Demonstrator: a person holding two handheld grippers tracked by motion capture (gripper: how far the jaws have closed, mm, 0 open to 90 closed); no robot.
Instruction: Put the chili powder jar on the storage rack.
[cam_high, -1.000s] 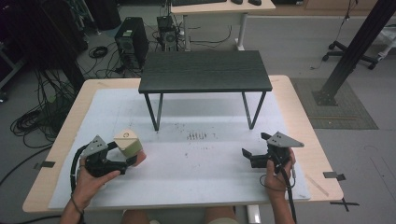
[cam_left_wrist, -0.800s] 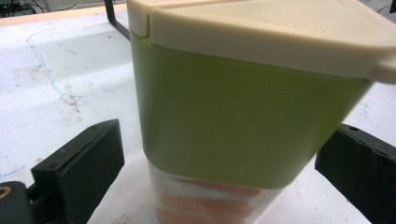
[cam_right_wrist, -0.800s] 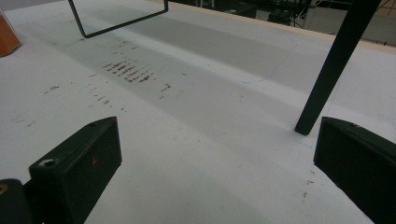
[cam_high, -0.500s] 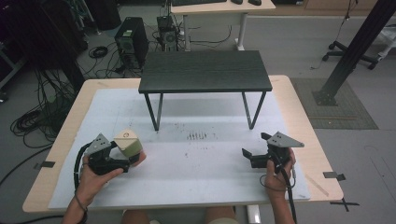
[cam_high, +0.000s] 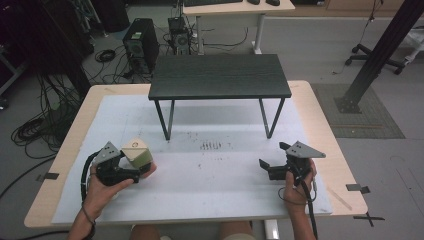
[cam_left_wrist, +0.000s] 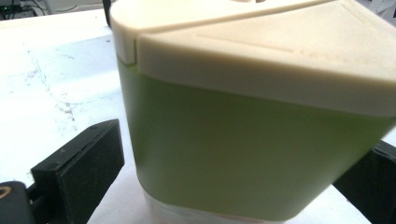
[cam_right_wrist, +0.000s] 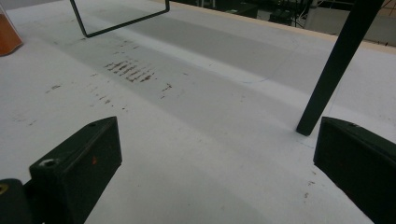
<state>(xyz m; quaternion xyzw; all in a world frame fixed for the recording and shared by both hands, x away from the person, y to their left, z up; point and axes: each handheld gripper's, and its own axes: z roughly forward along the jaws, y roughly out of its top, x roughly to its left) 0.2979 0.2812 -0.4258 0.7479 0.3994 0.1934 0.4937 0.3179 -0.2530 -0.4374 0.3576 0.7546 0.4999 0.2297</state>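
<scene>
A green container (cam_high: 137, 151) with a cream lid stands on the white mat at the near left. It sits upright between the jaws of my left gripper (cam_high: 138, 168). In the left gripper view the container (cam_left_wrist: 252, 140) rises close in front of the camera. My left gripper (cam_left_wrist: 233, 154) is open, with a narrow gap between one jaw and the green wall; the other jaw is partly hidden behind the container. My right gripper (cam_high: 270, 155) hovers open at the near right over bare mat, and in its own view the right gripper (cam_right_wrist: 219, 140) holds nothing.
A low black table (cam_high: 220, 76) on thin metal legs stands at the middle back of the mat; one leg (cam_right_wrist: 327, 79) is just ahead of the right gripper. An orange object (cam_right_wrist: 7, 32) sits far across the mat, beside the green container. Dark scuff marks (cam_high: 210, 146) lie mid-mat.
My left gripper has edged slightly forward around the green container. The right gripper and the container have stayed in place.
</scene>
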